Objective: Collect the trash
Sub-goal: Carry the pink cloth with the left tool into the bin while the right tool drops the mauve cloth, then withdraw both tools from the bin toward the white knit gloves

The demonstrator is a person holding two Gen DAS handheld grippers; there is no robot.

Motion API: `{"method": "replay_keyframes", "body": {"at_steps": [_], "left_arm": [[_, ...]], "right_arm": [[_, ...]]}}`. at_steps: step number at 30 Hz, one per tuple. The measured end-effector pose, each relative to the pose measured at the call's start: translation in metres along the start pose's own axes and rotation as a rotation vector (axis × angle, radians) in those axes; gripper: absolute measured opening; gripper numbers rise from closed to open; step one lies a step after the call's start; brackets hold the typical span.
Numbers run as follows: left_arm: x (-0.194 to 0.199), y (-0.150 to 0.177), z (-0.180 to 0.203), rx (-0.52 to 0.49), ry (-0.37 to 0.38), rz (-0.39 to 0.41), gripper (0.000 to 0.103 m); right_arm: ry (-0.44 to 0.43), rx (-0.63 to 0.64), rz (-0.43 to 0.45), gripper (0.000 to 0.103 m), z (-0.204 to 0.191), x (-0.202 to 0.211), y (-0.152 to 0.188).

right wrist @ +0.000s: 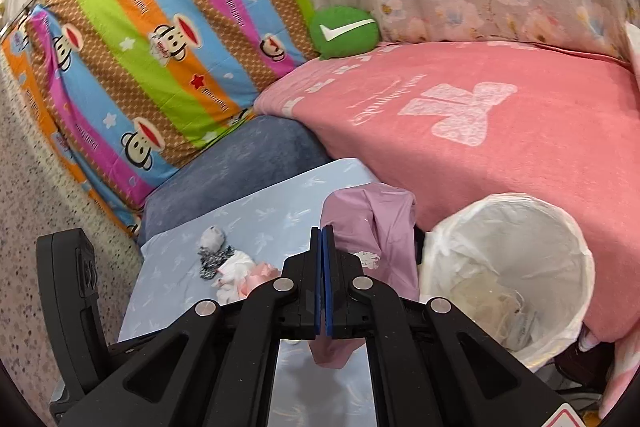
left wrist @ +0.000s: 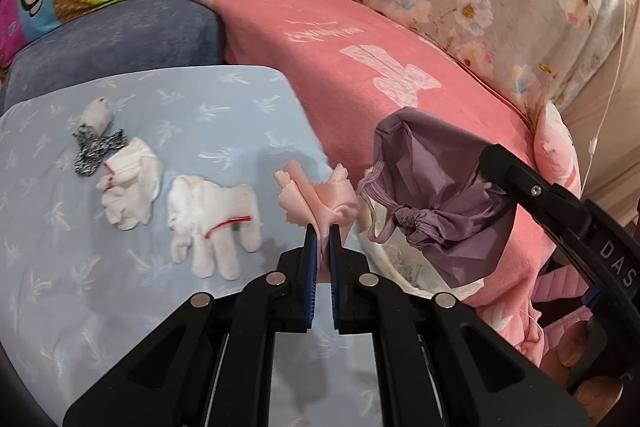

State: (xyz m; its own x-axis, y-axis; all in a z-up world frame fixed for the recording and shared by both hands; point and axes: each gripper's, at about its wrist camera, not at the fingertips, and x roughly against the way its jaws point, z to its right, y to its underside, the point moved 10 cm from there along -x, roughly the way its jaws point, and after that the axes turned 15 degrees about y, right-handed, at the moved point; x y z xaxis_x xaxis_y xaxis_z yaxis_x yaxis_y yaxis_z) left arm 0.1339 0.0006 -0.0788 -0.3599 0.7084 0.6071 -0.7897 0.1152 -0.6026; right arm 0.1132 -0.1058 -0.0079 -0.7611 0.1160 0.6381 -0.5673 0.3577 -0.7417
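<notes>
Right wrist: right gripper (right wrist: 322, 247) clamped on purple drawstring fabric pouch (right wrist: 370, 223), white-lined round bin (right wrist: 568, 227) just right of it and lower; left gripper (left wrist: 325, 239) pinching crumpled pink cloth scrap (left wrist: 320, 199), farther left over blue palm-print tabletop (left wrist: 224, 99).

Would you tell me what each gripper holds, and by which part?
Left gripper: pink cloth, pinched at its bunched lower end. Right gripper: purple drawstring bag, by its fabric.
</notes>
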Motion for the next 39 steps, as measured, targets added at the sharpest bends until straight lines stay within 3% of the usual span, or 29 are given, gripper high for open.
{"method": "replay_keyframes", "body": {"at_steps": [14, 22, 24, 26, 27, 39], "left_arm": [[-0.061, -0.004, 0.075, -0.109, 0.101, -0.090, 0.006], [-0.087, -0.004, 0.096, -0.149, 0.099, -0.128, 0.008], [-0.091, -0.004, 0.096, -0.153, 0.096, -0.138, 0.018], [-0.092, -0.004, 0.096, -0.152, 0.097, -0.130, 0.044], [-0.090, -0.006, 0.095, -0.155, 0.095, -0.118, 0.047], [-0.084, -0.016, 0.066, -0.128, 0.034, -0.082, 0.049]], "right_arm": [[0.094, -0.116, 0.002, 0.002, 0.097, -0.004, -0.007], [0.131, -0.147, -0.011, 0.002, 0.127, -0.012, -0.006], [0.137, -0.153, -0.011, 0.002, 0.131, -0.013, -0.007], [0.140, -0.159, -0.014, 0.002, 0.134, -0.016, -0.008], [0.143, -0.161, -0.015, 0.002, 0.136, -0.017, -0.008], [0.142, -0.161, -0.031, 0.008, 0.125, -0.034, -0.007]]}}
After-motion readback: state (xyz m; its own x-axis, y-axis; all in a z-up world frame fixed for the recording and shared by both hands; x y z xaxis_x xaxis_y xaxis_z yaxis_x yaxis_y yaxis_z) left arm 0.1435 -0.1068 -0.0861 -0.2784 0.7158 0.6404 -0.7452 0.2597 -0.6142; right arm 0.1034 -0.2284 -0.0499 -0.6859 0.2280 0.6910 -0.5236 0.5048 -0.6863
